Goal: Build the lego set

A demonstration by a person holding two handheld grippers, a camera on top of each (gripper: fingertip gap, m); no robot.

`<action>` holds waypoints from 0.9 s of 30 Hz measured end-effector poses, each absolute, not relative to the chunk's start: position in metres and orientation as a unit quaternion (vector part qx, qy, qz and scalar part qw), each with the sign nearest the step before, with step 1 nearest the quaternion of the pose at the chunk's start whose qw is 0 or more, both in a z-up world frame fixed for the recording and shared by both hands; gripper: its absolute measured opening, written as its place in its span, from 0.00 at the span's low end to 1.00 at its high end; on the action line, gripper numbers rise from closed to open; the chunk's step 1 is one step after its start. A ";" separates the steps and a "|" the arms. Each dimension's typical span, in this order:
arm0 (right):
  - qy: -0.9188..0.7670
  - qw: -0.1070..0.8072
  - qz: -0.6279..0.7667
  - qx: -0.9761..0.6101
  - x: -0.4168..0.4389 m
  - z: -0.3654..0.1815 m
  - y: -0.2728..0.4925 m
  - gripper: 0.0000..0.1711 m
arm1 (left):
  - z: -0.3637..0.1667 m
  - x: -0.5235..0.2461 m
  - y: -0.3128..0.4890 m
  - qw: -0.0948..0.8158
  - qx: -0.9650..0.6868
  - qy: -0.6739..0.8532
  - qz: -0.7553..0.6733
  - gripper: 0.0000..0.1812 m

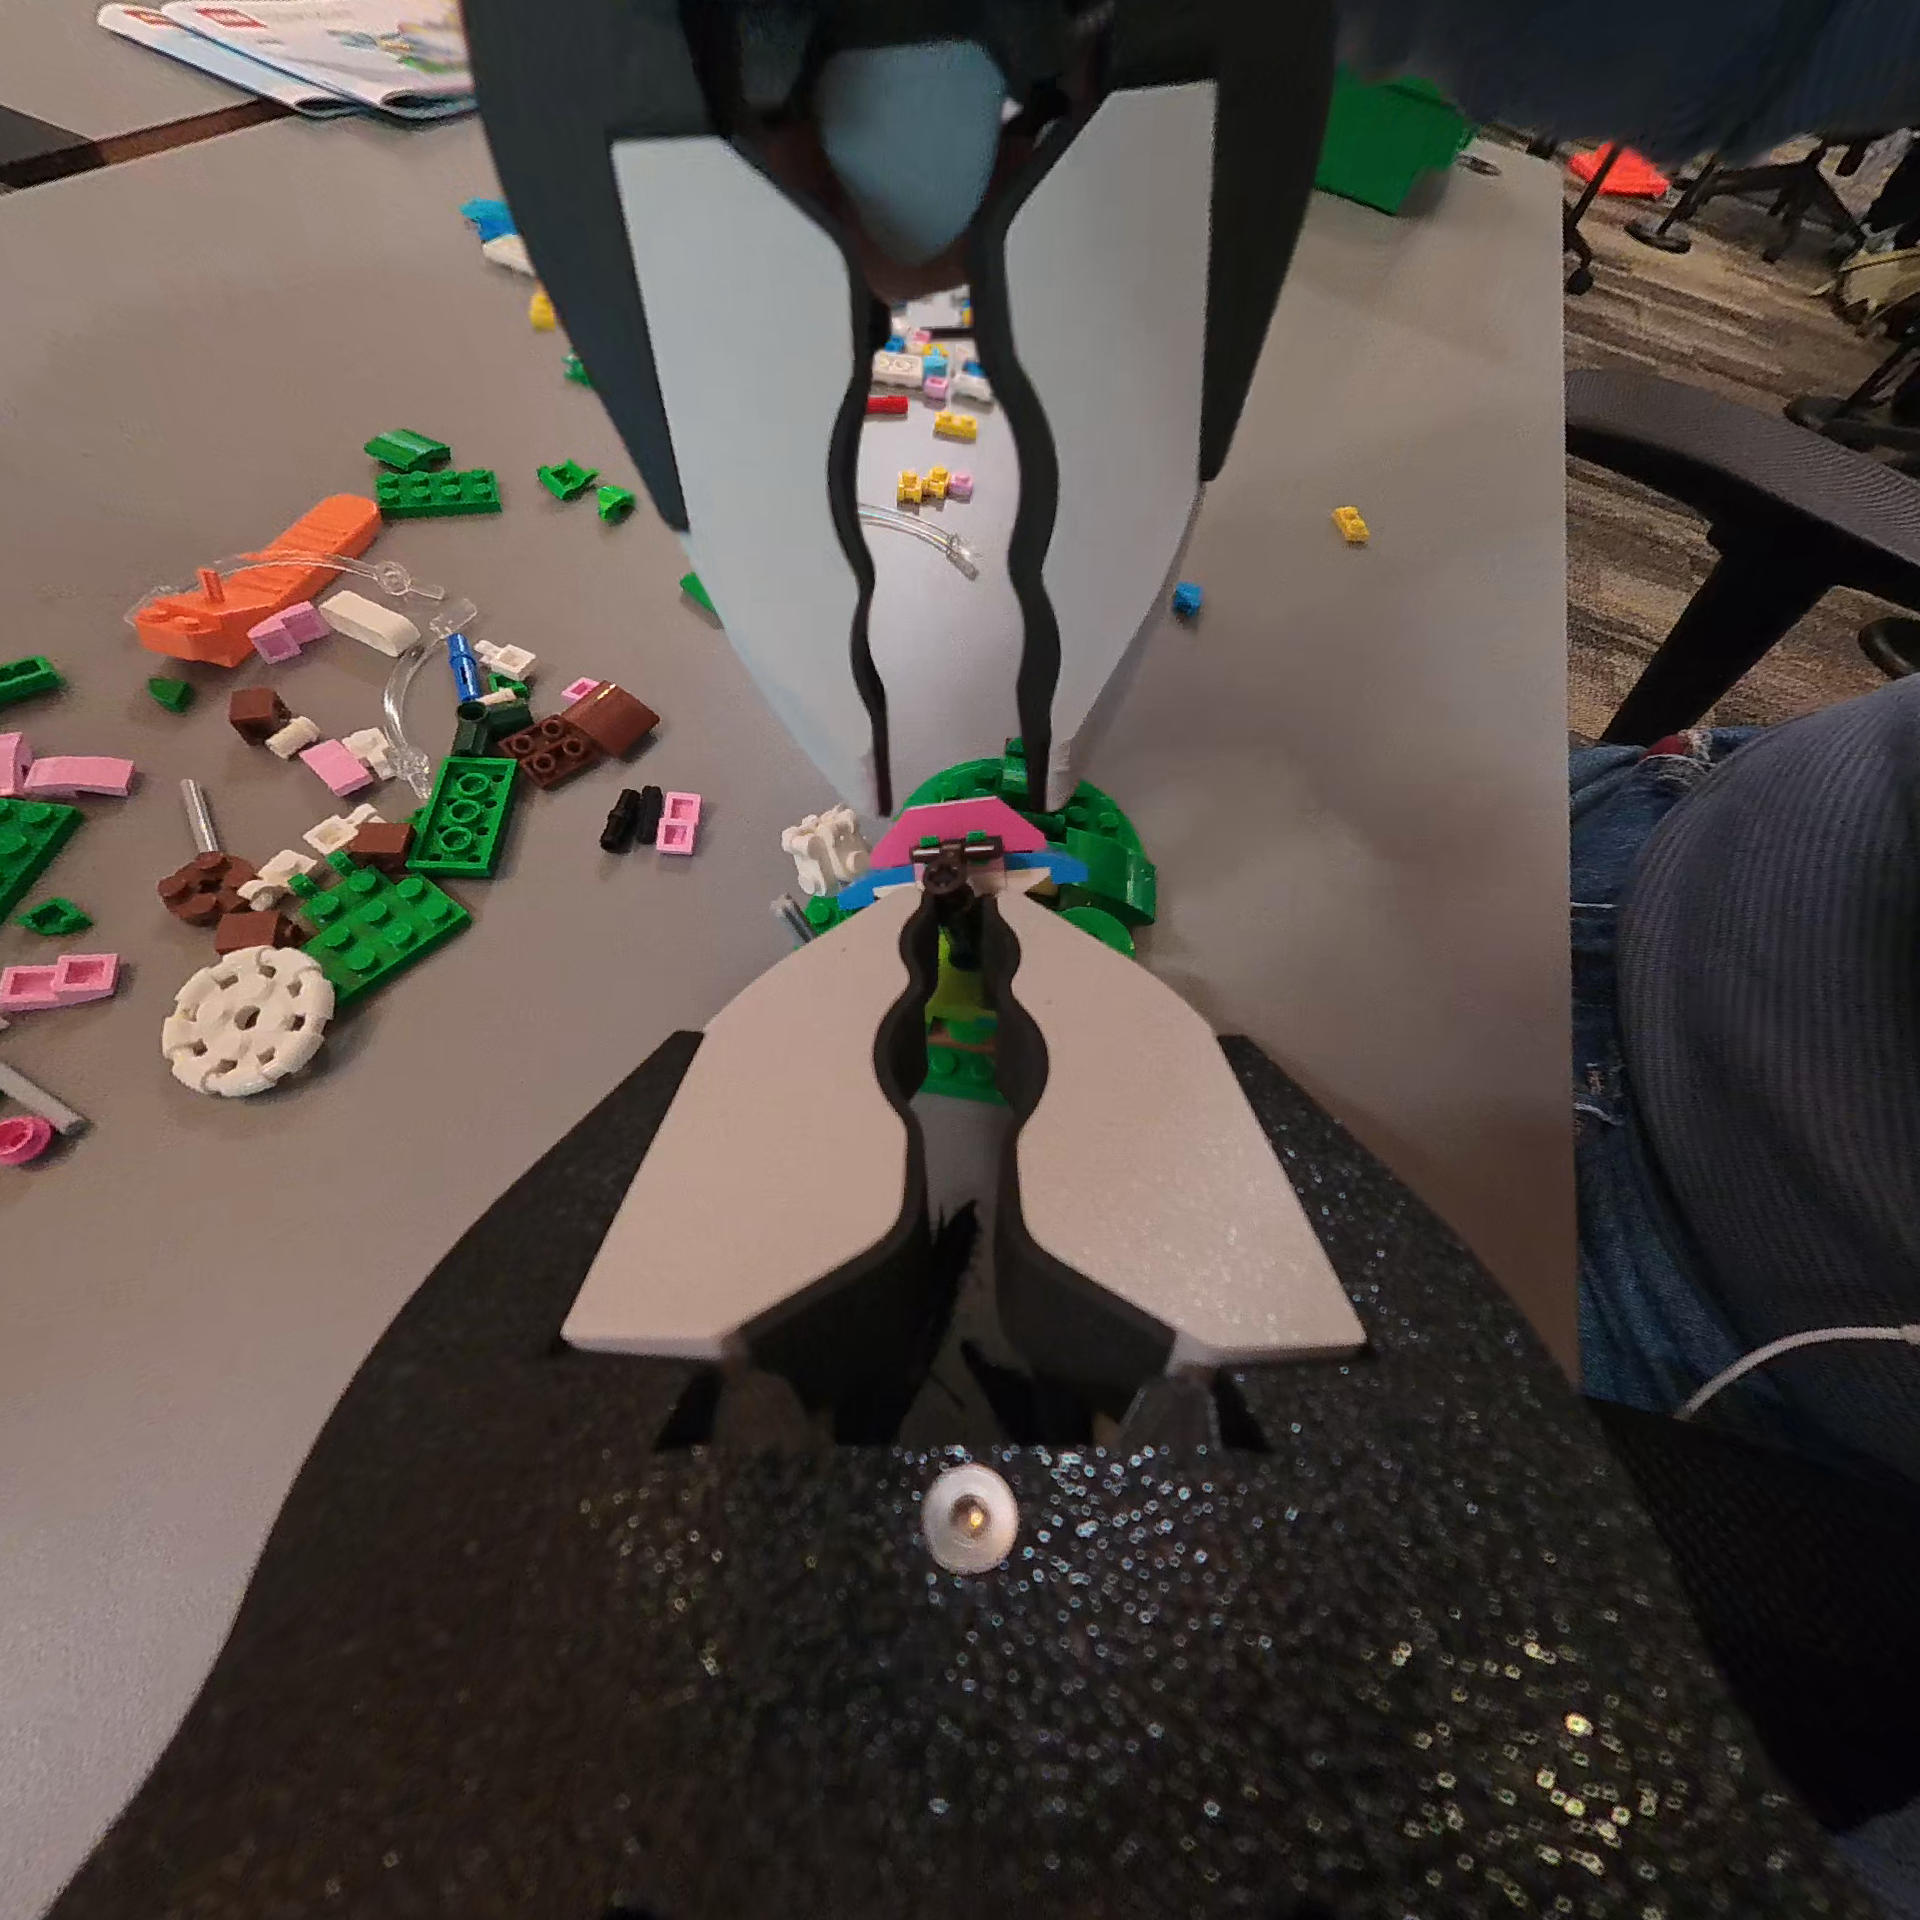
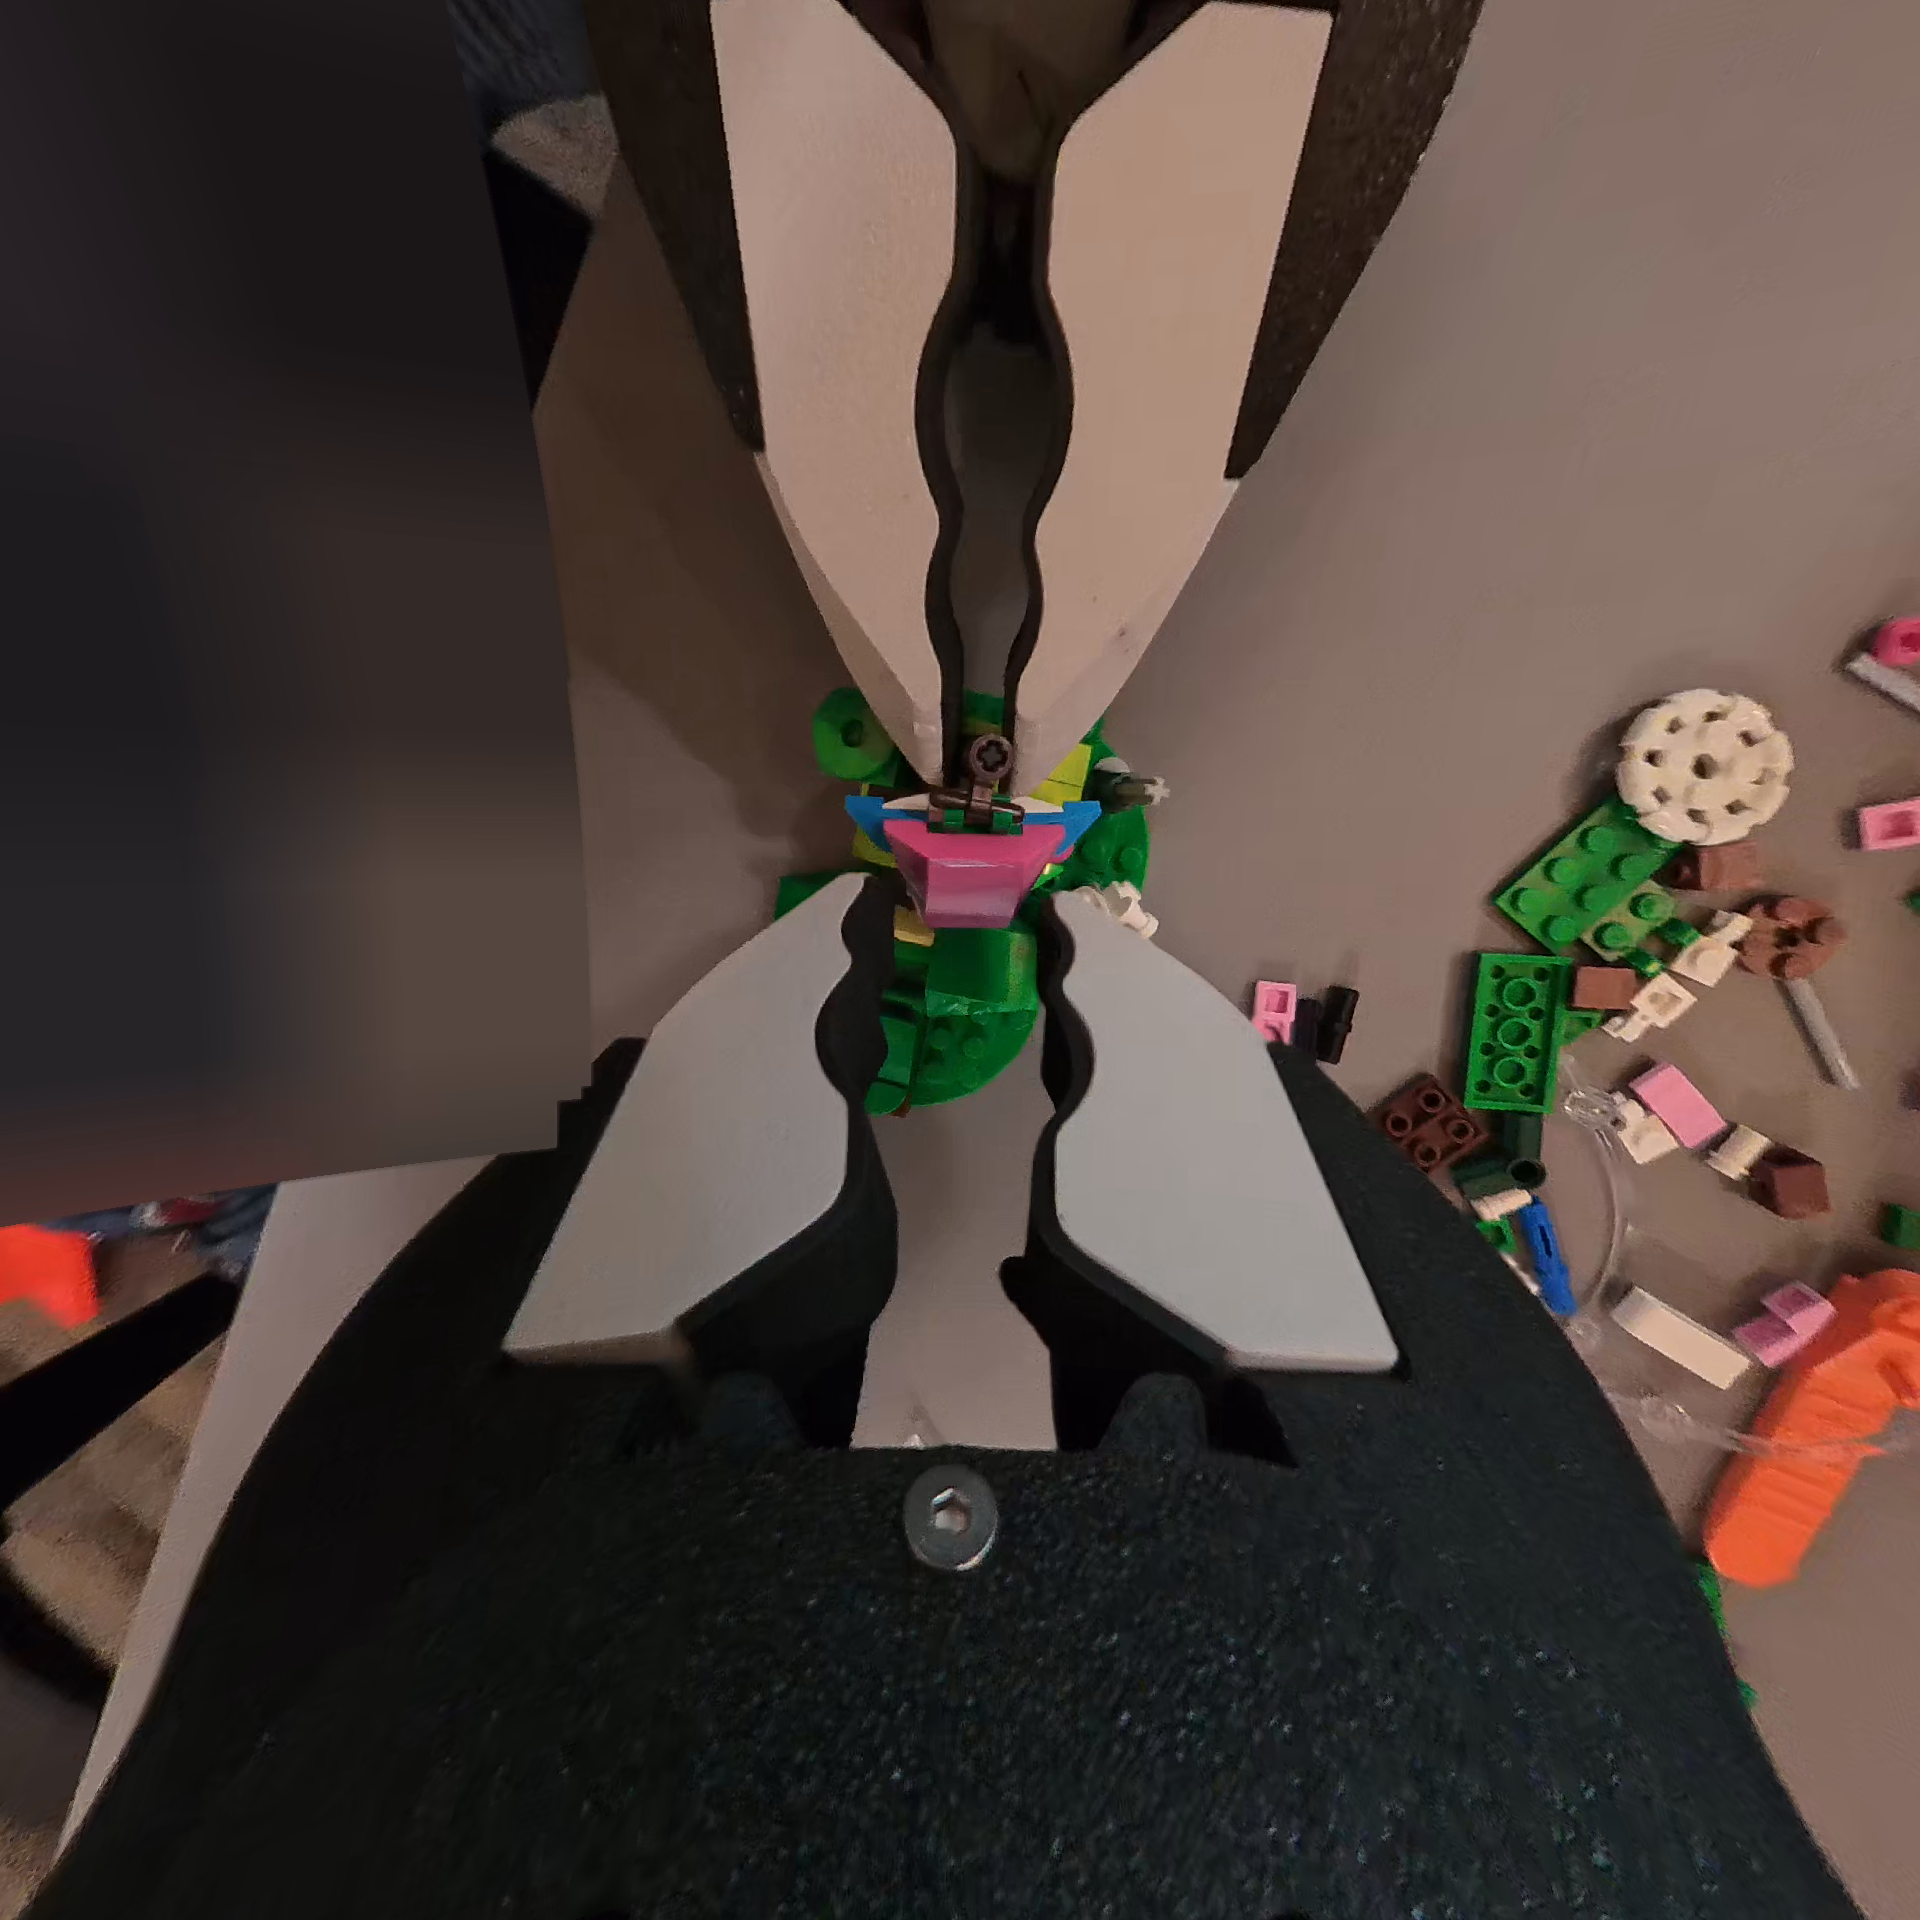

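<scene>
My left tongs (image 1: 958, 914) were pinched nearly shut on a small dark connector piece (image 1: 949, 871) sitting on top of the half-built model (image 1: 1091, 831), the two tips pressing it from either side. My right tongs (image 2: 951, 914) sat wider, their tips bracketing the green body of the model (image 2: 966, 997) just below its pink block (image 2: 961, 868); I could not tell whether they actually gripped it or only flanked it. The two tools faced each other across the build, each reaching in from twelve o'clock in the other's camera.

The model stood on the grey table (image 1: 312, 1299) near its edge, green rounded plates at the base, blue and pink layers above.

From the left camera, loose bricks lay scattered from nine to eleven o'clock: a white round gear-like disc (image 1: 247, 1021), green plates (image 1: 384, 920), brown pieces (image 1: 577, 732), pink tiles (image 1: 62, 982), and an orange brick separator (image 1: 265, 577). Farther off, at twelve o'clock, were small yellow and pink pieces (image 1: 935, 483), with instruction booklets (image 1: 312, 52) at eleven o'clock and a green bin (image 1: 1387, 140) at one.
</scene>
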State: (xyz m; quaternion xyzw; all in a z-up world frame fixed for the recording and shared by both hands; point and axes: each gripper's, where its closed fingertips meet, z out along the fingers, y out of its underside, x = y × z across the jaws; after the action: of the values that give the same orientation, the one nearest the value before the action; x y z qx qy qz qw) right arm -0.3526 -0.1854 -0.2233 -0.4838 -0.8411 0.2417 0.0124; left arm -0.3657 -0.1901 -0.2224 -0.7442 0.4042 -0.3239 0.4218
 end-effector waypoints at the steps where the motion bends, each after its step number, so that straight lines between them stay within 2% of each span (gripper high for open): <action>1: -0.840 0.030 0.240 -0.486 -0.353 -0.223 -0.185 0.17 | -0.222 -0.366 -0.190 0.421 -0.744 0.404 -0.324 0.04; 8: -0.817 0.171 0.243 -0.494 -0.363 -0.230 -0.186 0.24 | -0.222 -0.366 -0.190 0.421 -0.744 0.403 -0.325 0.04; 15: -0.775 0.202 0.299 -0.519 -0.356 -0.229 -0.190 0.29 | -0.222 -0.365 -0.190 0.420 -0.744 0.402 -0.329 0.04; 22: -0.707 0.294 0.328 -0.553 -0.340 -0.209 -0.178 0.37 | -0.222 -0.367 -0.192 0.416 -0.746 0.398 -0.335 0.04; 27: -0.684 0.314 0.344 -0.561 -0.328 -0.206 -0.178 0.38 | -0.220 -0.378 -0.194 0.427 -0.749 0.387 -0.326 0.13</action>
State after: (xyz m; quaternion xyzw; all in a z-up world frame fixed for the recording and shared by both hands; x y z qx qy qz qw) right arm -0.3282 -0.1778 -0.2065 -0.5611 -0.6838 0.3445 0.3144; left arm -0.3784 -0.1941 -0.2204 -0.7491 0.3871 -0.3265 0.4272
